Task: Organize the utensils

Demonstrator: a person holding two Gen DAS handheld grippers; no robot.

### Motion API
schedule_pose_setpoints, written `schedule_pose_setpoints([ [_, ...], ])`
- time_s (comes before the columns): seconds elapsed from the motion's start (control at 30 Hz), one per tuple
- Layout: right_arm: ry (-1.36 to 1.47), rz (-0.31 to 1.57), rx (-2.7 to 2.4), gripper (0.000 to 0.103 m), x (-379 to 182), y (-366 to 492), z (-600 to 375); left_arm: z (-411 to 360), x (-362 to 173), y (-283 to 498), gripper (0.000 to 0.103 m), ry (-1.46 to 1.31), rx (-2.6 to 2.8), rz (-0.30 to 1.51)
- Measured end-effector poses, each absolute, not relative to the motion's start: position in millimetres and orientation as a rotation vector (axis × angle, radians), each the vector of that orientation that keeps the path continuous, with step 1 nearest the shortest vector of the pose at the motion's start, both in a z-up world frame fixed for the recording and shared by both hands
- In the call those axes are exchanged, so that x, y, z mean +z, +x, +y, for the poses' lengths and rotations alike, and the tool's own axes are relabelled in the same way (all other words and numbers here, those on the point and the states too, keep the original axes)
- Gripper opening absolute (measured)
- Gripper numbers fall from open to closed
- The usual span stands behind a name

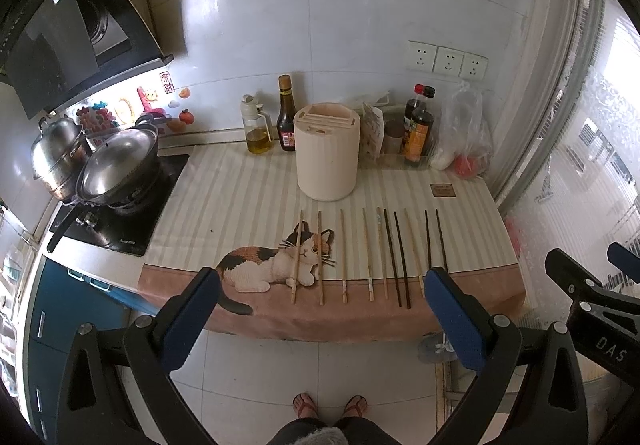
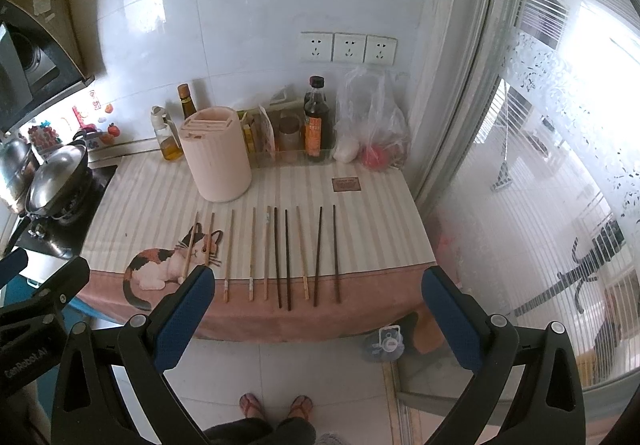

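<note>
Several chopsticks lie side by side on a striped cloth with a cat picture: light wooden chopsticks [image 1: 343, 255] [image 2: 229, 254] on the left, dark chopsticks [image 1: 396, 257] [image 2: 282, 259] toward the right. Behind them stands a cream cylindrical utensil holder [image 1: 327, 153] [image 2: 216, 155] with slots in its top. My left gripper [image 1: 322, 275] hangs open in front of the counter edge, well short of the chopsticks, with nothing between its blue pads [image 1: 190, 319]. My right gripper [image 2: 316, 275] is likewise open and empty, held back from the counter. The right gripper [image 1: 600, 297] shows at the left view's right edge.
Oil and sauce bottles [image 1: 286, 117] [image 2: 318, 121], jars and a plastic bag [image 1: 466, 133] line the back wall. A stove with a lidded wok [image 1: 120, 165] and a steel pot [image 1: 56, 149] is at the left. A glass door [image 2: 540, 165] is at the right. A person's sandalled feet [image 1: 306, 405] stand on the tiled floor.
</note>
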State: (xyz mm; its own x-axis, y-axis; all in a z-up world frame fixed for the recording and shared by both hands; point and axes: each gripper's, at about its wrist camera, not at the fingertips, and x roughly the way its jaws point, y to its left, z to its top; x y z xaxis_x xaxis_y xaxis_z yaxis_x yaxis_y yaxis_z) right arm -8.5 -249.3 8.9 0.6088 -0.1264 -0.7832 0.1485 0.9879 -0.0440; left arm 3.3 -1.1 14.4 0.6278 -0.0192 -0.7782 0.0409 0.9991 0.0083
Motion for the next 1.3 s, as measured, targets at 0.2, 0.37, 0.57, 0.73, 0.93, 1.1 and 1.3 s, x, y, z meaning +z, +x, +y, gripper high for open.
schedule_pose_setpoints([
  [0.2,0.024,0.905,-0.158,0.103,9.1,-8.5,-248.6,-1.9,12.8,4.4,0.103,0.025,-0.037,0.892],
  [0.37,0.024,0.905,-0.158,0.103,7.9,-8.2,-248.3,-3.1,12.5,5.9,0.103,0.023,-0.035,0.890],
  [0.57,0.038,0.905,-0.151,0.103,6.6,-6.0,-246.6,-3.0,13.2,7.7,0.103,0.019,-0.025,0.878],
  [0.73,0.091,0.891,-0.124,0.103,-2.7,3.2,-257.2,-4.7,8.0,19.9,0.103,0.018,0.021,0.828],
  [0.93,0.124,0.888,-0.086,0.103,-33.9,36.1,-272.3,-4.2,-13.3,50.1,0.103,0.010,0.096,0.802],
  [1.1,0.150,0.974,-0.039,0.097,-82.1,76.2,-278.3,-0.2,-48.7,87.9,0.103,0.053,0.166,0.841],
  [1.3,0.160,1.100,-0.009,0.070,-149.0,128.4,-273.1,20.5,-108.1,147.0,0.103,0.084,0.206,0.990],
])
